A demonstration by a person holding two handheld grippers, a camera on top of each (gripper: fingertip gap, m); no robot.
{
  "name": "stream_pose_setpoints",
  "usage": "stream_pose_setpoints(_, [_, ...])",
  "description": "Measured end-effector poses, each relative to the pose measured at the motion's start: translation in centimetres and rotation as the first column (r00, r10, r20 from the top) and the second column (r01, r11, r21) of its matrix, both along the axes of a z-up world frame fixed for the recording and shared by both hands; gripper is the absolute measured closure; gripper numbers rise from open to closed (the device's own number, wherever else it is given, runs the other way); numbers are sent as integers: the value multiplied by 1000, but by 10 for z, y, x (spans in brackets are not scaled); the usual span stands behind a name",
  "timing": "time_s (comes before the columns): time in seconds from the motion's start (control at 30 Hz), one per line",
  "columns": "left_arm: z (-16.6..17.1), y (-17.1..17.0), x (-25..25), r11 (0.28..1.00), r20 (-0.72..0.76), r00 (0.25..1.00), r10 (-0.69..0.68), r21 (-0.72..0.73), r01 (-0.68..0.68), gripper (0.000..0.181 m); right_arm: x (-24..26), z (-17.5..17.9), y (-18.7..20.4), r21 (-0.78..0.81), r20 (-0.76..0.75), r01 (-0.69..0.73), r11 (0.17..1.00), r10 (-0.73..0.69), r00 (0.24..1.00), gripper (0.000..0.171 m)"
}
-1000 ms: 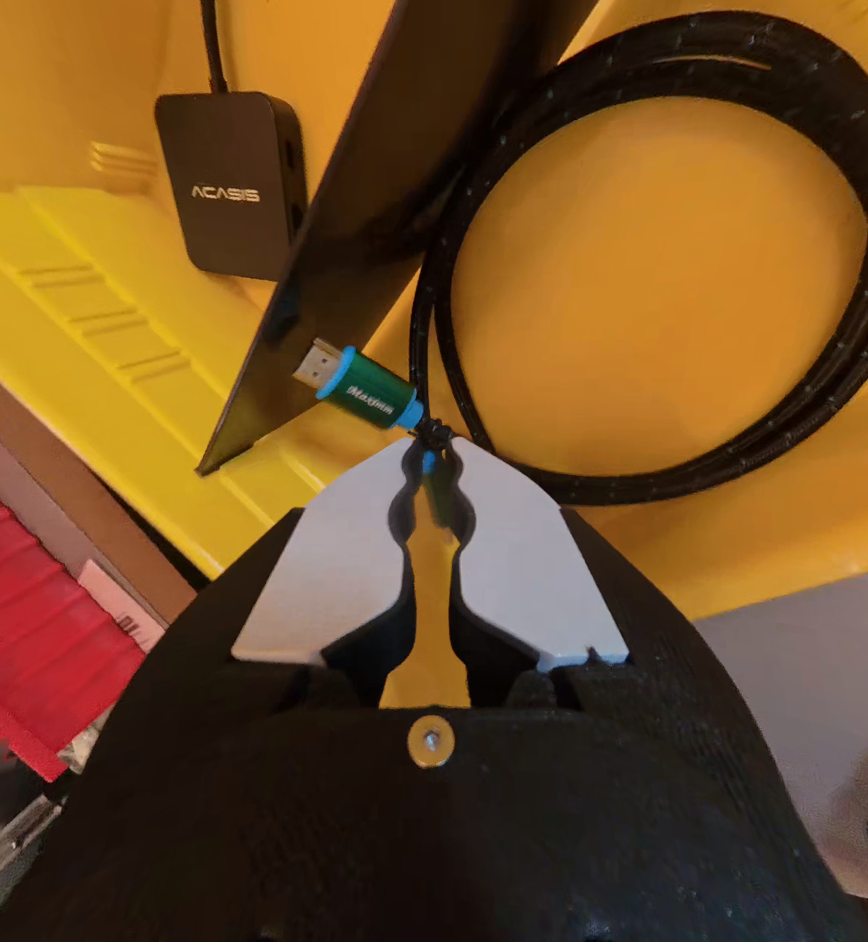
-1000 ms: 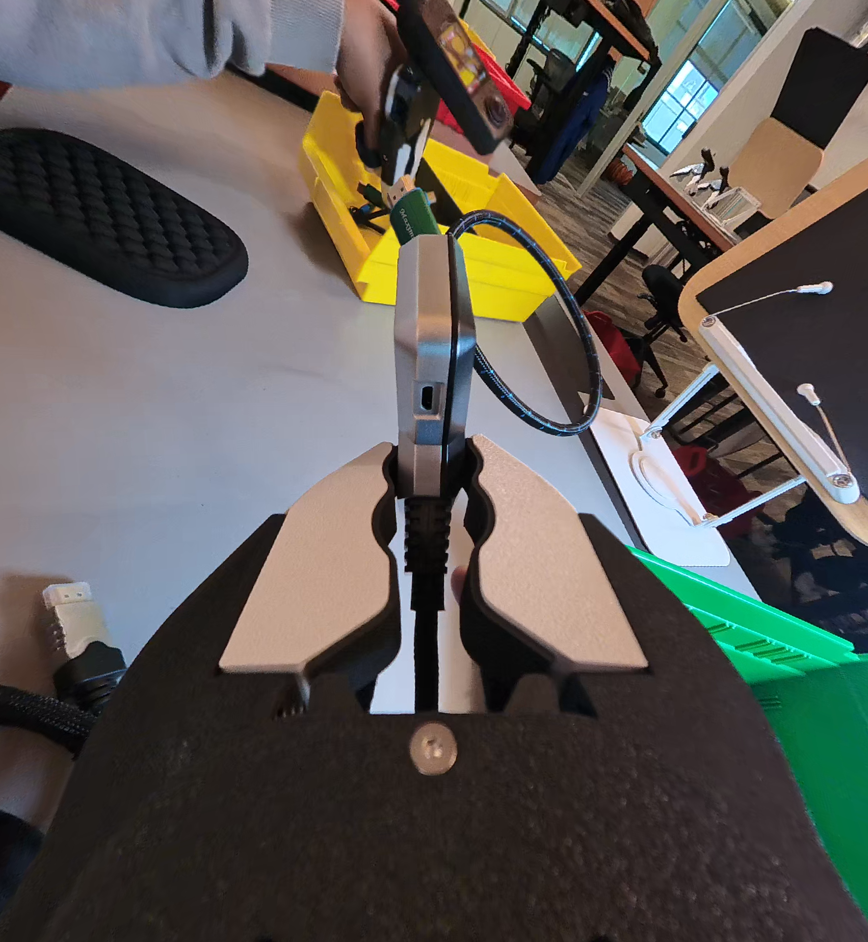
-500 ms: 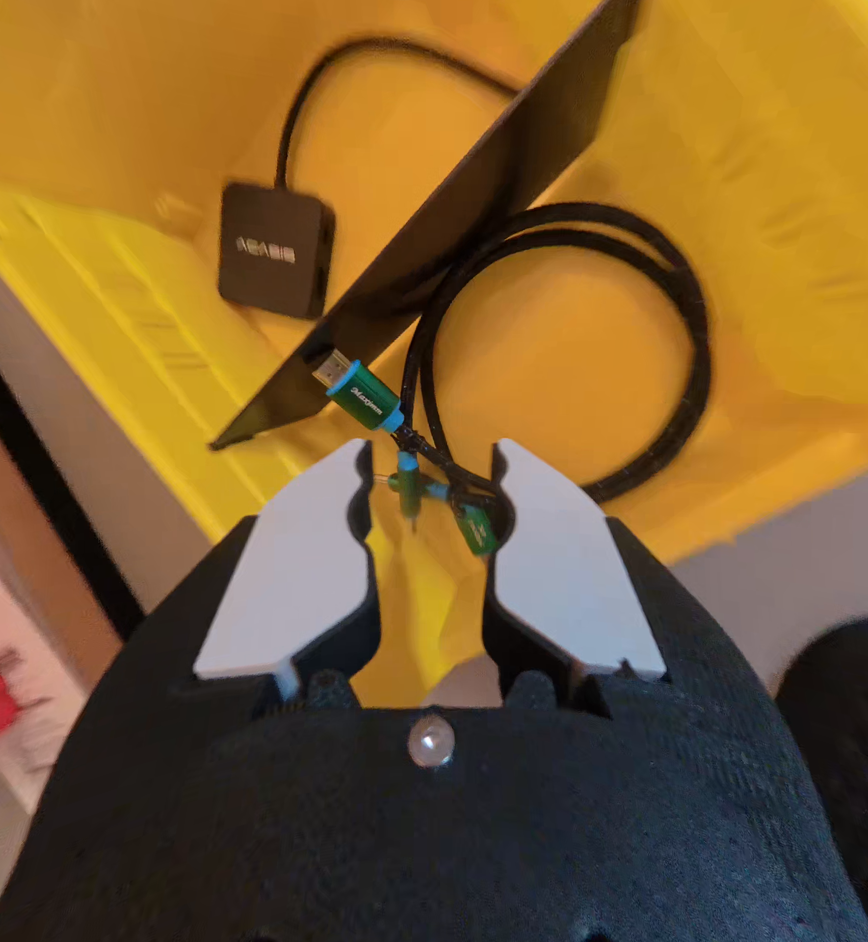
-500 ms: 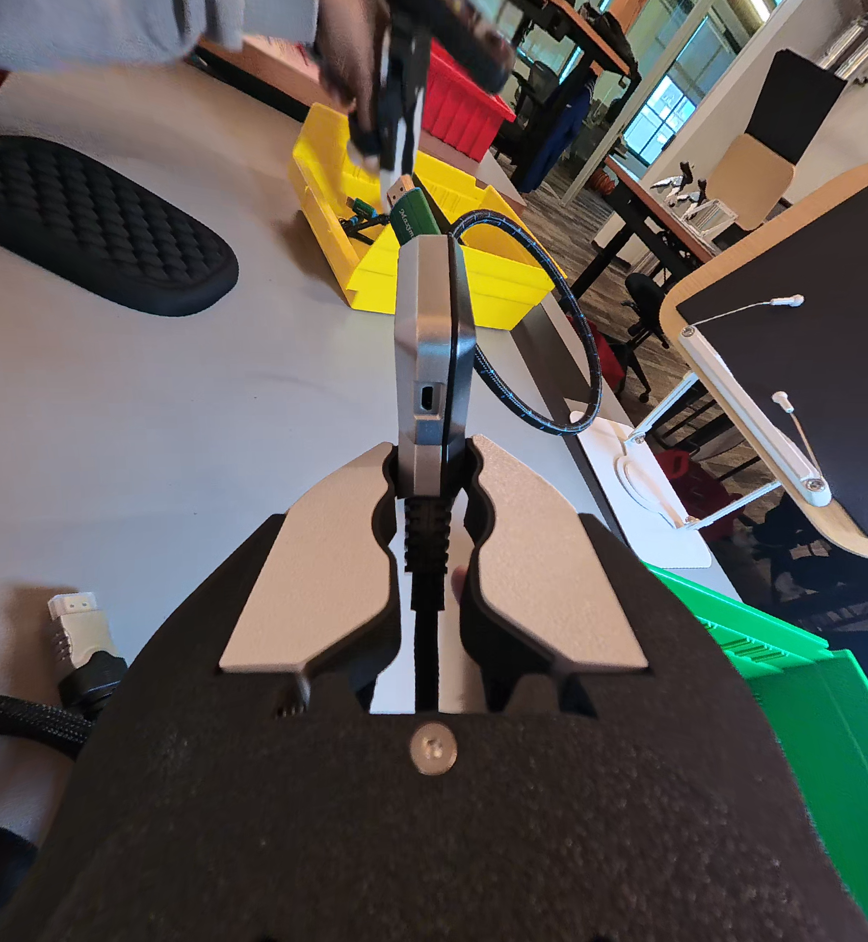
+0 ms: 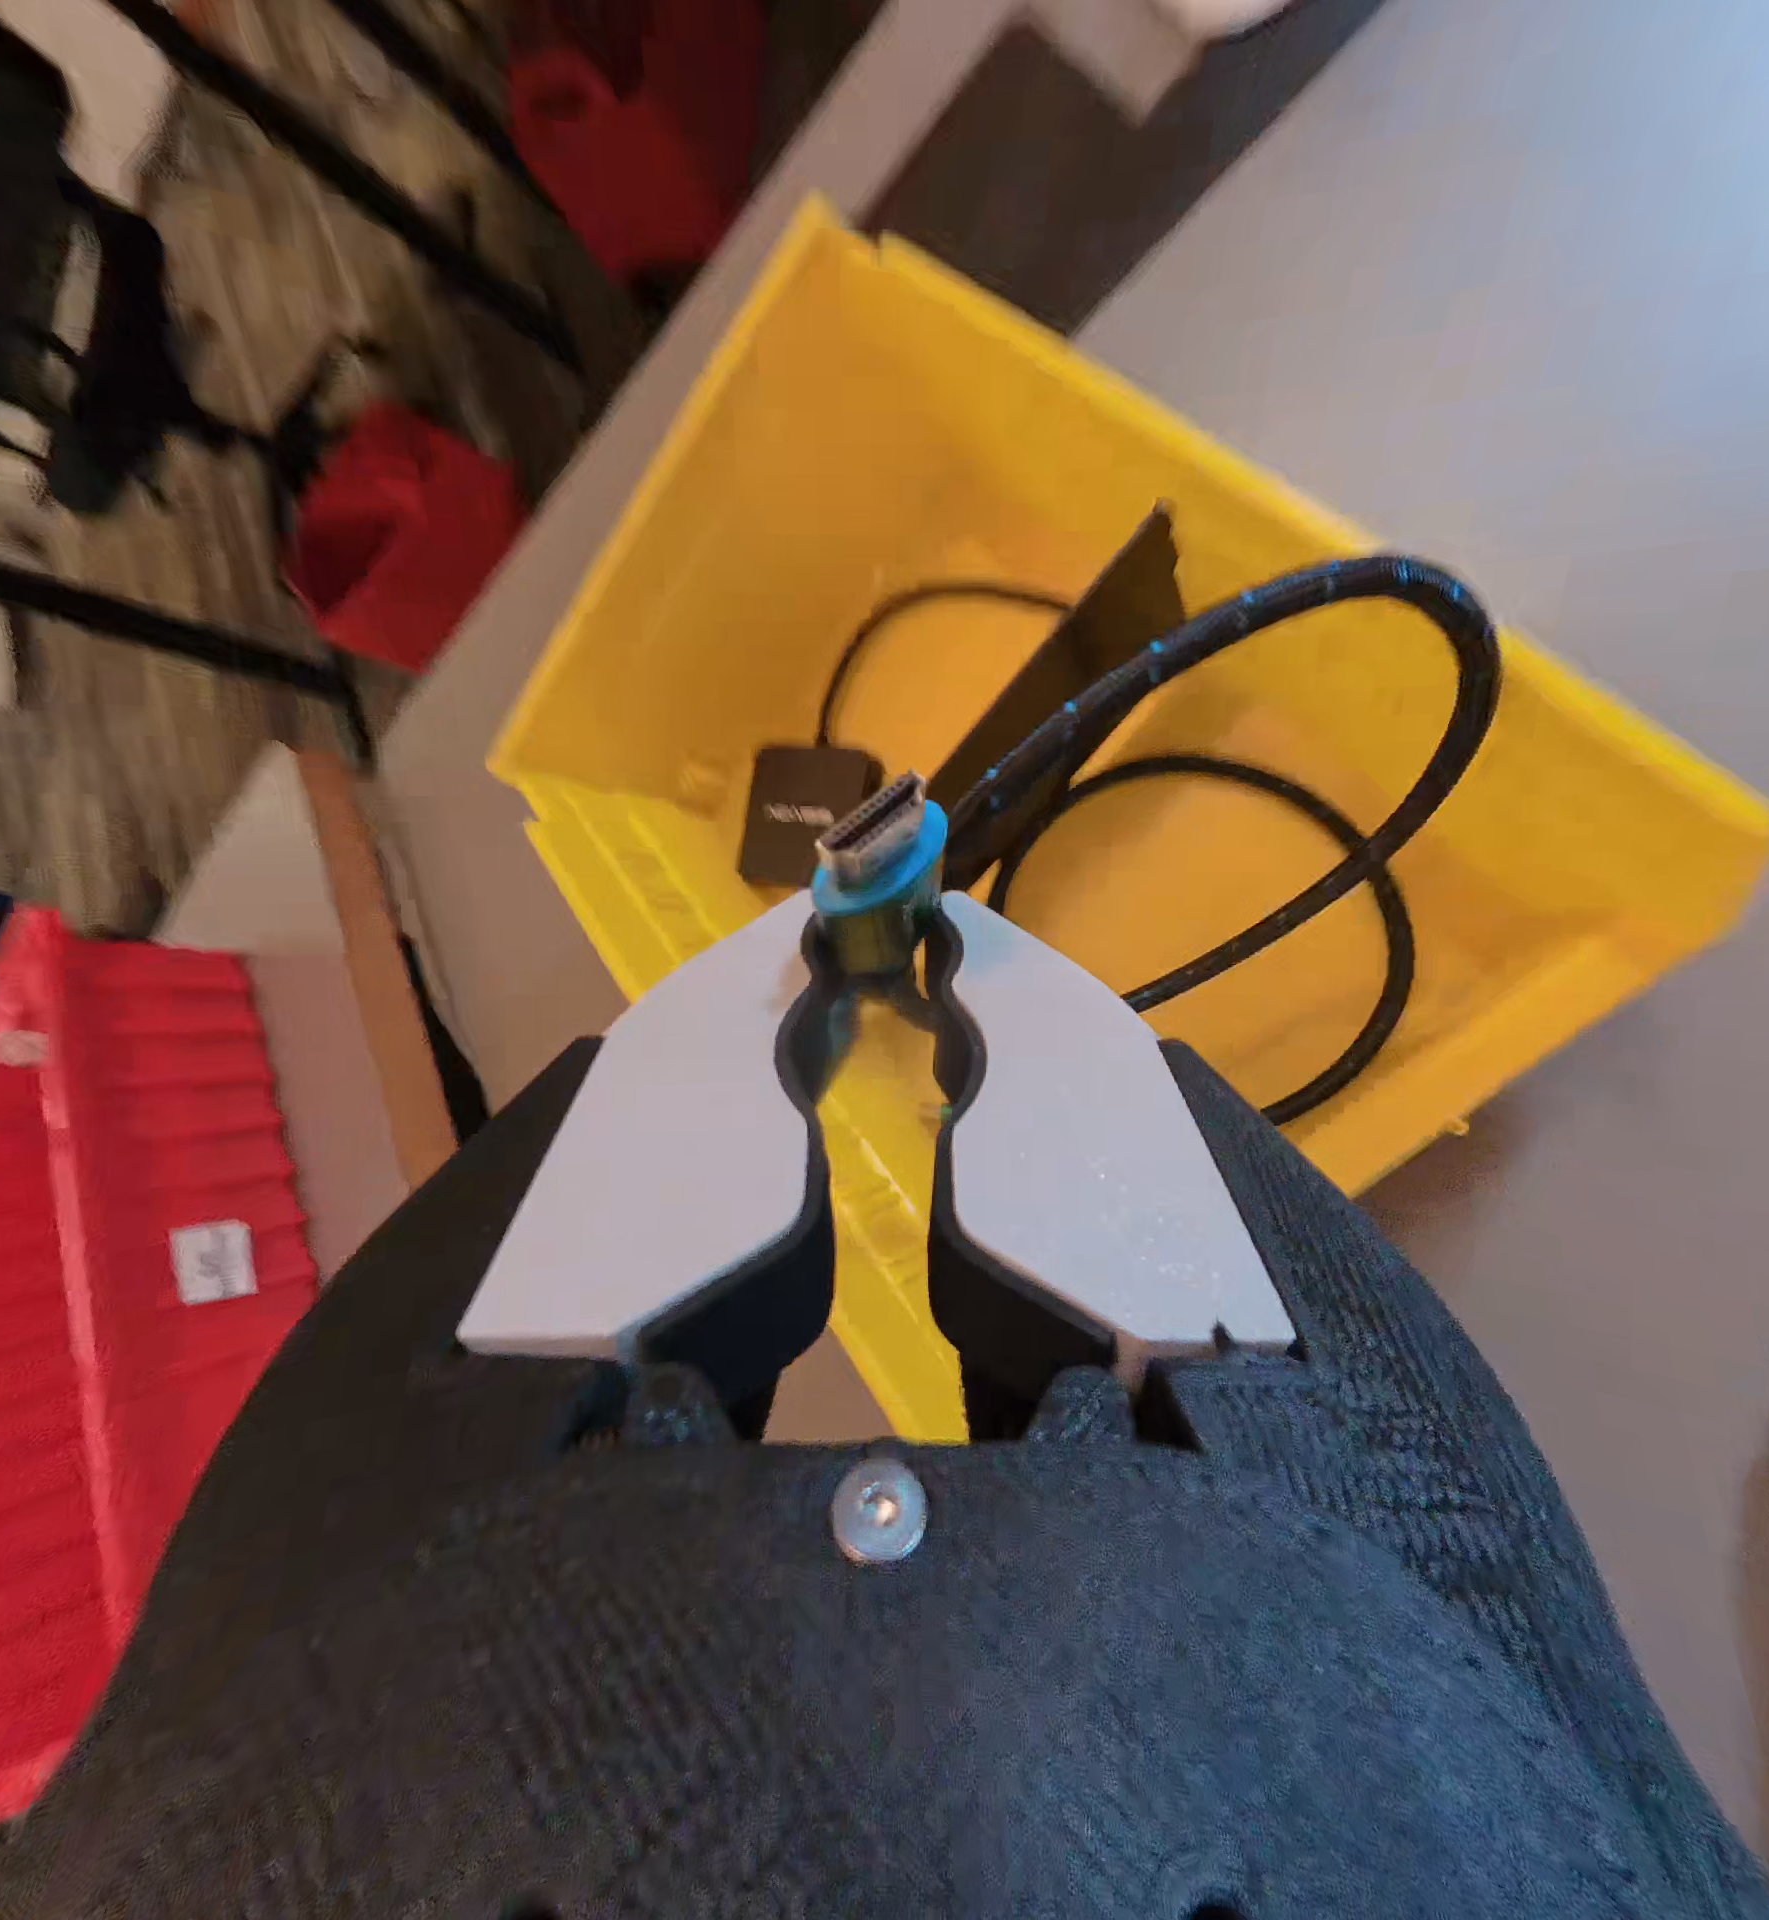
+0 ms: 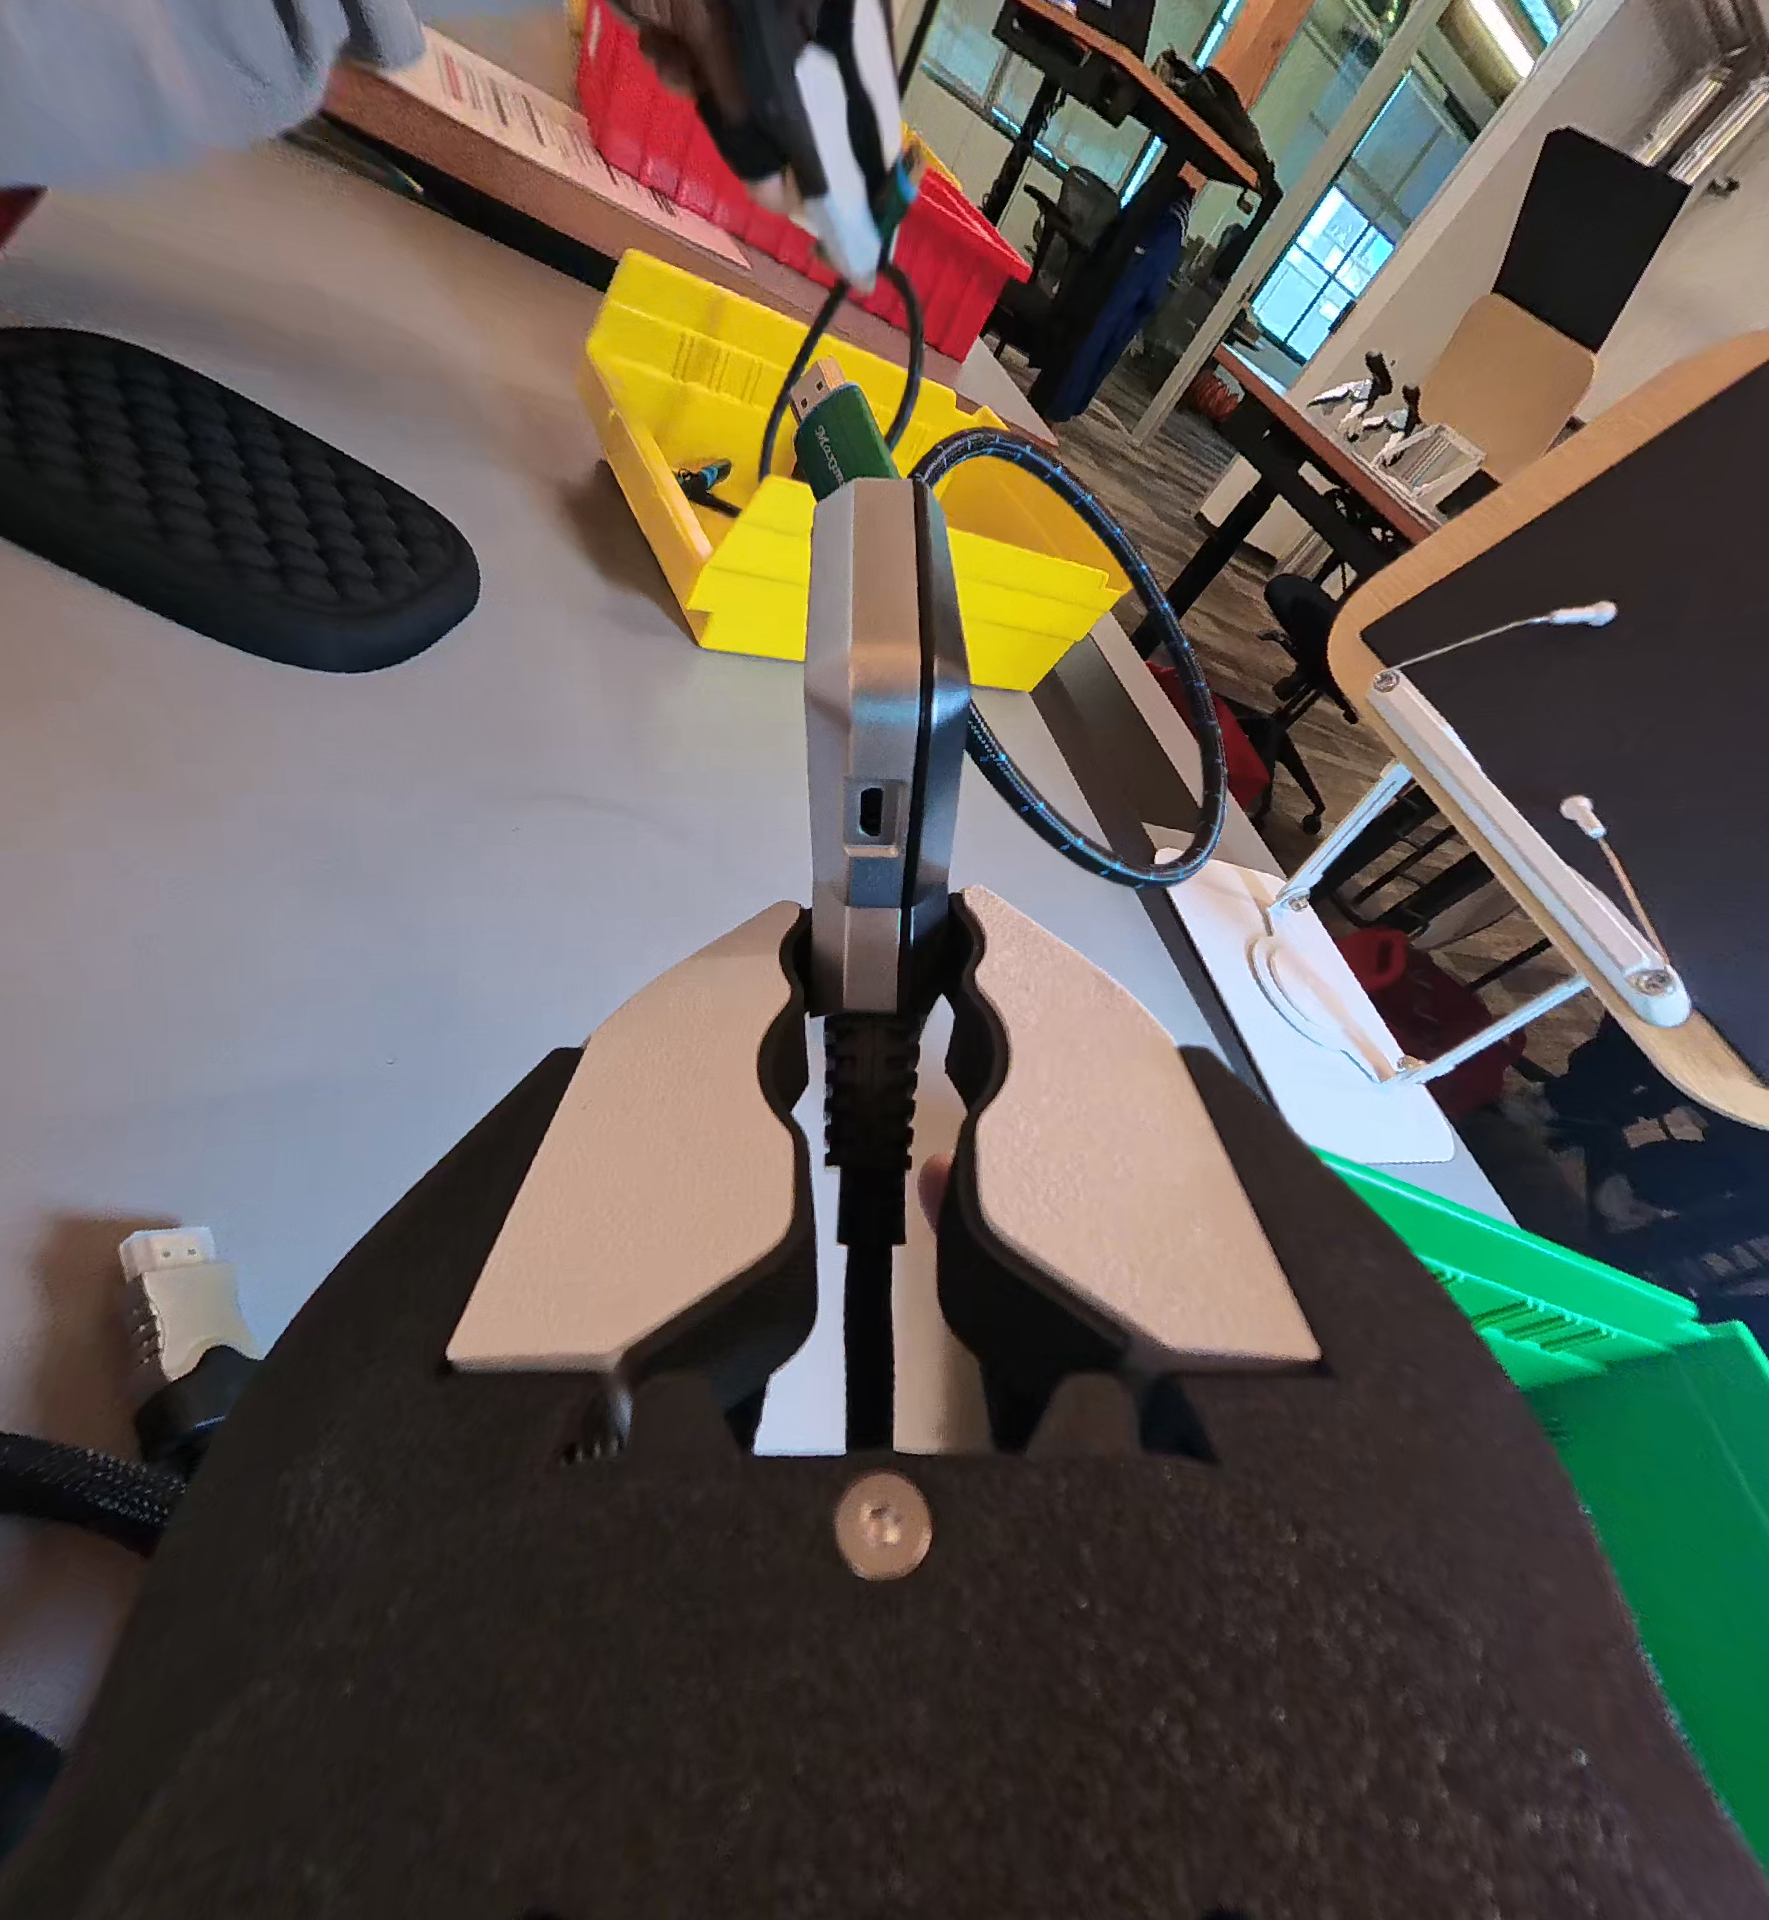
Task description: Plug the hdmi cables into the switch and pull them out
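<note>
your left tool (image 5: 878, 940) is pinching a green hdmi plug (image 5: 875, 868) right at the tips, metal end poking forward, held up above the yellow bin (image 5: 1275, 582). its black braided cable (image 5: 1379, 665) loops back down into the bin, next to a small black box (image 5: 802, 821) and a dark divider (image 5: 1098, 634). your right tool (image 6: 875, 935) is clamped on the grey switch (image 6: 880, 727), holding it upright on edge over the grey worktop (image 6: 340, 831). a second green plug (image 6: 844, 442) sits in the switch's far end, its braided cable (image 6: 1150, 707) curling off to the right. a white plug (image 6: 173, 1299) lies on the worktop to the left, near a black pad (image 6: 163, 499).
</note>
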State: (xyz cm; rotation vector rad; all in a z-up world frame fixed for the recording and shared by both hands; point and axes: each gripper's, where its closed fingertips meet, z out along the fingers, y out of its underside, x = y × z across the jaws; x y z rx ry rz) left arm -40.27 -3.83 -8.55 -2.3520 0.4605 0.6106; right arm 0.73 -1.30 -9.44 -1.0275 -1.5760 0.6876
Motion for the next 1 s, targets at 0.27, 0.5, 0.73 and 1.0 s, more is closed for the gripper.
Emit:
stream_pose_setpoints(0.27, [76,6,113,863,-4,928,-374,364,350,166,0,4,3,28,-14,30,999,-30,999,148])
stream_pose_setpoints(0.5, [31,-10,265,427,190,407,-893,641,638,166,16,11,23,23,-46,106,994,-105,993,148])
stream_pose_setpoints(0.73, [-91,-33,309,430,427,249,-869,406,807,156,25,11,33,30,-56,155,988,-153,987,149])
stream_pose_setpoints(1.0, [-94,-66,245,601,544,453,-706,123,790,134,20,9,30,30,-44,143,989,-142,989,148])
